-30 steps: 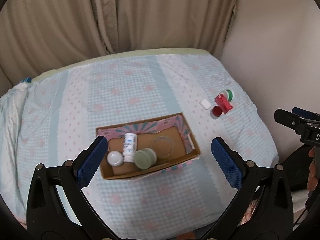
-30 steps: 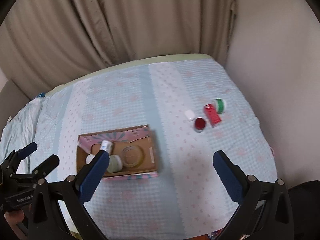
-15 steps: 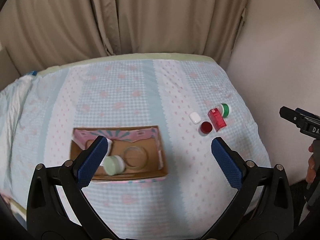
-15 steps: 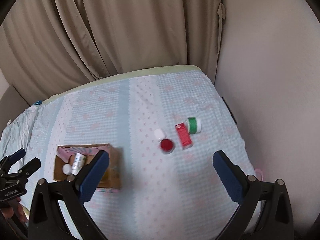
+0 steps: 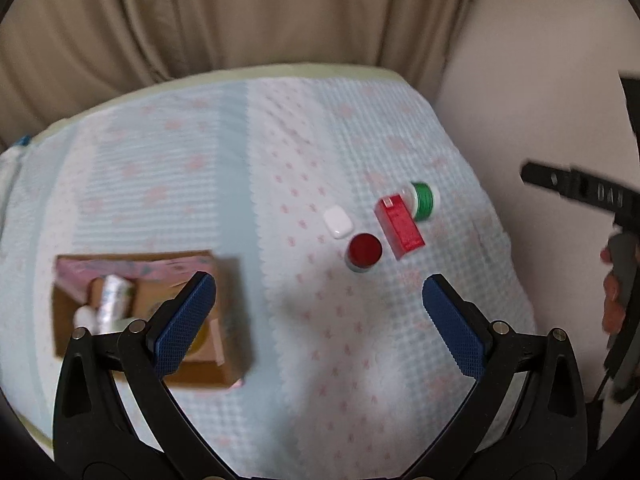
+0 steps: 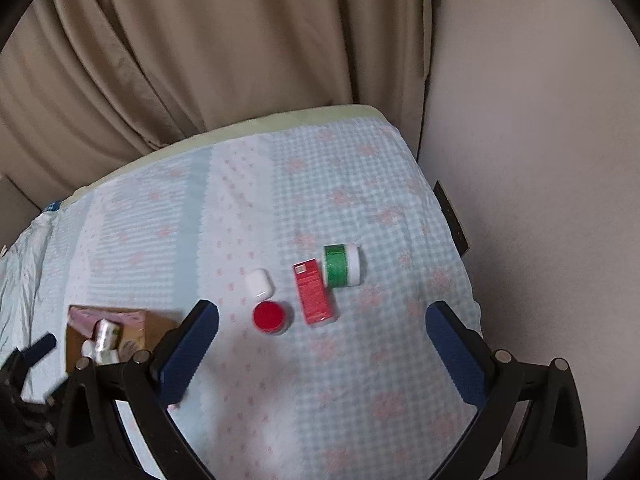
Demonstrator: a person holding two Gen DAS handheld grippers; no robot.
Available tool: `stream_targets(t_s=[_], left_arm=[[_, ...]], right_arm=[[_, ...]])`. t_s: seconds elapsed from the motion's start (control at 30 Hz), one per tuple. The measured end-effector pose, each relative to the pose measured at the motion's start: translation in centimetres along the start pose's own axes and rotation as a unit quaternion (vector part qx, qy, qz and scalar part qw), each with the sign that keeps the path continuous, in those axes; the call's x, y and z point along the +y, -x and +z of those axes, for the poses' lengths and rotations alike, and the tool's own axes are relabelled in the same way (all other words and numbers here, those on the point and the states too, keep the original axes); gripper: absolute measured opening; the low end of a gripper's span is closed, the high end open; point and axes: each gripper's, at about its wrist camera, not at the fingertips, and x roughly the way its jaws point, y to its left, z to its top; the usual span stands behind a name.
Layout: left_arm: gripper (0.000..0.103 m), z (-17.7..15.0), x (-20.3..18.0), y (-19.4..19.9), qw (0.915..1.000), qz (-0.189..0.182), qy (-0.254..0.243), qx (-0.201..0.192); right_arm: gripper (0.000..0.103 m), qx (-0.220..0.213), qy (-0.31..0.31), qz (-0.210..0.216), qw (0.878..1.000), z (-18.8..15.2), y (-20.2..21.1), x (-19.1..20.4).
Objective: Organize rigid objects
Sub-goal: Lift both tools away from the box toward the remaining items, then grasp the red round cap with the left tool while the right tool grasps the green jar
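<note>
A cardboard box (image 5: 230, 344) (image 6: 158, 326) lies on the bed at the left and holds a white bottle (image 5: 114, 300) and small jars. To its right lie a white case (image 5: 338, 222) (image 6: 259, 282), a red-lidded jar (image 5: 364, 250) (image 6: 269, 316), a red box (image 5: 400, 226) (image 6: 314, 296) and a green-banded white jar (image 5: 424, 200) (image 6: 342, 266). My left gripper (image 5: 316, 320) is open and empty above the bed between the box and these items. My right gripper (image 6: 322, 344) is open and empty, just short of the red jar and red box.
The bed has a light blue and white checked cover (image 5: 200, 160) (image 6: 380, 200). Beige curtains (image 6: 200, 60) hang behind it and a plain wall (image 6: 540, 160) stands close on the right. The right gripper also shows at the right edge of the left wrist view (image 5: 580, 190).
Both grippers have swung right, away from the cardboard box and toward the four loose items, which now sit nearer the middle of both views. Both stay open.
</note>
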Motion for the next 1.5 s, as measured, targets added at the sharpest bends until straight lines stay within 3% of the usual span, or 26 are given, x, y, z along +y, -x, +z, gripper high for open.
stream_targets(t_s=[0.37, 0.6, 0.73, 0.93, 0.97, 1.03, 1.07, 1.17, 1.5], left_arm=[[0.103, -2.2, -4.6, -17.7, 0.9987, -0.018, -0.041, 0.023], [0.093, -2.3, -5.9, -24.1, 0.9977, -0.027, -0.060, 0.020], [0.086, -2.3, -6.6, -26.2, 0.9968, -0.034, -0.067, 0.028], [0.075, -2.2, -6.9, -27.3, 0.9965, -0.039, -0.069, 0.029], [0.071, -2.1, -6.8, -27.5, 0.9965, -0.038, -0.068, 0.029], [0.061, -2.1, -6.9, -27.7, 0.9967, -0.037, -0.065, 0.033], [0.051, -2.1, -6.8, -27.9, 0.9969, -0.028, -0.065, 0.033], [0.050, -1.9, -6.2, -27.9, 0.9972, -0.033, -0.058, 0.033], [0.050, -2.0, -6.0, -26.7, 0.9974, -0.032, -0.056, 0.033]], right_arm=[[0.103, 0.040, 0.014, -0.004, 0.999, 1.1, -14.7, -3.7], [0.097, 0.067, 0.014, -0.002, 0.998, 1.2, -21.9, -3.8], [0.087, 0.085, 0.007, 0.003, 0.996, 1.1, -24.9, -4.2], [0.086, 0.092, -0.005, 0.013, 0.996, 1.1, -26.8, -4.2], [0.085, 0.092, -0.006, 0.014, 0.996, 1.1, -27.0, -4.1], [0.075, 0.093, -0.004, 0.017, 0.996, 1.2, -27.3, -3.9], [0.072, 0.092, -0.005, 0.027, 0.995, 1.3, -27.5, -3.9], [0.056, 0.086, -0.008, 0.035, 0.996, 1.6, -27.5, -3.8], [0.054, 0.080, -0.015, 0.025, 0.996, 1.7, -27.2, -3.8]])
